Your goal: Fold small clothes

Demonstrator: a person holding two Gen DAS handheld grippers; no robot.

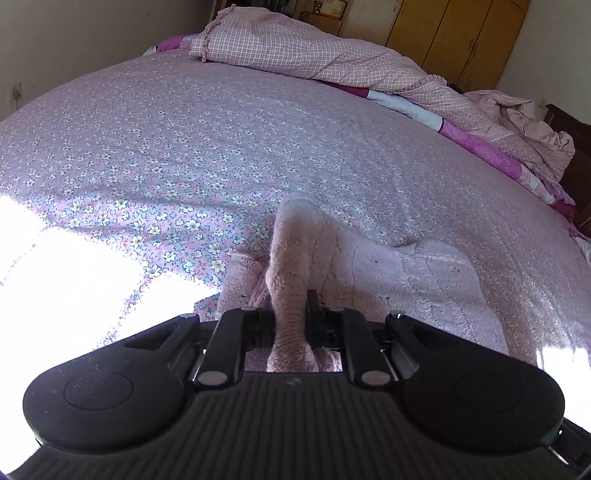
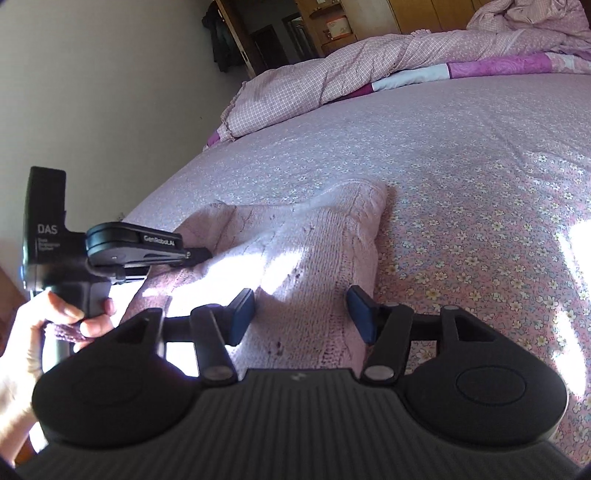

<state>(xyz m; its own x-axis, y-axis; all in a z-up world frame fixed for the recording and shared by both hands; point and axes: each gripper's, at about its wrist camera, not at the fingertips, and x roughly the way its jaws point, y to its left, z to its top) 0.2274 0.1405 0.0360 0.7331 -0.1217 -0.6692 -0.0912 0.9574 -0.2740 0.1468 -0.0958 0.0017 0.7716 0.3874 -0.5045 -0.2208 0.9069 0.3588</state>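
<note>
A small pale pink knitted sweater (image 1: 406, 273) lies on the flowered bedsheet (image 1: 221, 140). My left gripper (image 1: 290, 306) is shut on a raised fold of the sweater, which runs up between its fingers. In the right wrist view the sweater (image 2: 314, 236) lies spread ahead, partly in sunlight. My right gripper (image 2: 301, 314) is open, with its blue-padded fingers (image 2: 360, 314) on either side of the sweater's near edge. The left gripper (image 2: 197, 254) shows there at the left, held in a hand and pinching the sweater's left side.
A pink checked quilt (image 1: 295, 48) is bunched along the far side of the bed, also seen in the right wrist view (image 2: 332, 77). Wooden wardrobes (image 1: 454, 33) stand behind. A bright sun patch (image 1: 55, 273) covers the sheet at left.
</note>
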